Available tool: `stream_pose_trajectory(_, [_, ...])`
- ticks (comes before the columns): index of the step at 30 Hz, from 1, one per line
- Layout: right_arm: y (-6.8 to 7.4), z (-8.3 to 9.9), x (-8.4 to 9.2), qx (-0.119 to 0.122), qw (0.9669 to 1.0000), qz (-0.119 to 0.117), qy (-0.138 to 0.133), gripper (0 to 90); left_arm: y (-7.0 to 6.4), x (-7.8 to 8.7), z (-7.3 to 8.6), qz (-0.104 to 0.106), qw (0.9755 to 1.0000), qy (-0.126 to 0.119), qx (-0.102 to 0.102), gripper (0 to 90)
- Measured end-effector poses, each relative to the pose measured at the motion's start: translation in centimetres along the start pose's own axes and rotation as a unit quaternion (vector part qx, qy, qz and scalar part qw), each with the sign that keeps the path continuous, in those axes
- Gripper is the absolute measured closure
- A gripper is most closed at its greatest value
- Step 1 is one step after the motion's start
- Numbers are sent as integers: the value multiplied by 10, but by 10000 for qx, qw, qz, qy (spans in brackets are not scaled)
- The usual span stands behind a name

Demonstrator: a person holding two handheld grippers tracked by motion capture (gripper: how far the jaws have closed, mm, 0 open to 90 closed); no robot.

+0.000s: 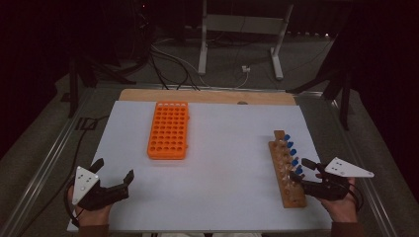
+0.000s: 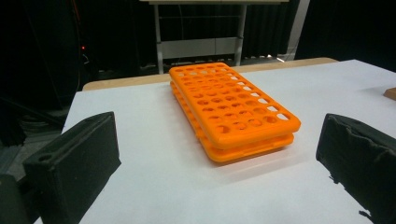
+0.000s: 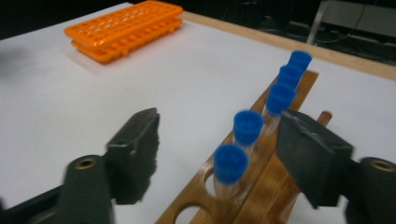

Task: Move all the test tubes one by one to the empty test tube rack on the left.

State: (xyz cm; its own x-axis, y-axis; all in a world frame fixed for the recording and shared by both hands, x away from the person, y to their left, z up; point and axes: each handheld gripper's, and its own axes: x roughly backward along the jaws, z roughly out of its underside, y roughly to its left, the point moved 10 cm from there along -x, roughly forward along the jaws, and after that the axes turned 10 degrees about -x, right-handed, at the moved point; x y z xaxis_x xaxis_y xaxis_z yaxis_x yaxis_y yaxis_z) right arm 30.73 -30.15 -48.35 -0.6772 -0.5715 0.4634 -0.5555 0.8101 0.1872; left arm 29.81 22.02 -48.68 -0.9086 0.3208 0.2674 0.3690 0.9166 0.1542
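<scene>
I judge the work to be moving the blue-capped tubes from the wooden rack (image 1: 286,170) over to the orange rack (image 1: 168,130), and by that reading it has barely begun. Every hole I can see in the orange rack is empty, and five capped tubes stand in the wooden rack, with empty holes at its near end.

My right tool (image 3: 219,144) sits at that near end with its jaws partly drawn in on either side of the nearest tube (image 3: 229,163). The pads are not pressing on it; there is a clear gap on the left side, and on the right I cannot tell how close the pad sits. So nothing is held yet.

My left tool (image 1: 114,174) rests low at the near left of the white tabletop (image 1: 222,148), jaws spread wide and empty, facing the orange rack, which lies well apart from the wooden one.

What is left, as I see it: gripping the first tube, lifting it out, carrying it across and seating it, then the remaining four.
</scene>
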Motion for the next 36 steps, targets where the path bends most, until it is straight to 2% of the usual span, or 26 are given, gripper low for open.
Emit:
stream_pose_trajectory(2, [-1, 2, -1, -26, 10000, -2, 40, 373, 0, 0, 0, 9, 10000, 5, 6, 4])
stream_pose_trajectory(3, [-3, 7, -3, -61, 9998, -6, 187, 439, -1, 0, 0, 31, 10000, 0, 7, 4])
stream_pose_trajectory(7, [-7, 15, -6, -76, 9992, 58, 392, 555, -1, 0, 0, 31, 10000, 1, 7, 4])
stream_pose_trajectory(9, [-7, 17, -7, -25, 9989, 48, 465, 619, -1, 0, 1, 32, 10000, 7, 3, 4])
stream_pose_trajectory(10, [-7, 17, -7, -25, 9989, 48, 465, 619, -1, 0, 1, 35, 10000, 8, 5, 4])
stream_pose_trajectory(11, [-7, 19, -8, 52, 9986, 72, 522, 669, -1, 0, 1, 32, 10000, 9, 3, 4])
stream_pose_trajectory(15, [-7, 21, -10, 236, 9975, 253, 620, 747, 0, 0, 1, 24, 10000, 7, 0, 4])
stream_pose_trajectory(23, [-4, 18, -8, 314, 9971, 281, 630, 757, -2, -1, -1, 45, 10000, -4, -12, 5])
stream_pose_trajectory(32, [2, -3, 4, 369, 9981, 277, 414, 759, -4, 0, -8, 111, 9998, -111, 91, 4])
stream_pose_trajectory(36, [4, -20, 14, 413, 9983, 297, 274, 759, -6, -1, -14, 165, 9997, -168, 111, 5])
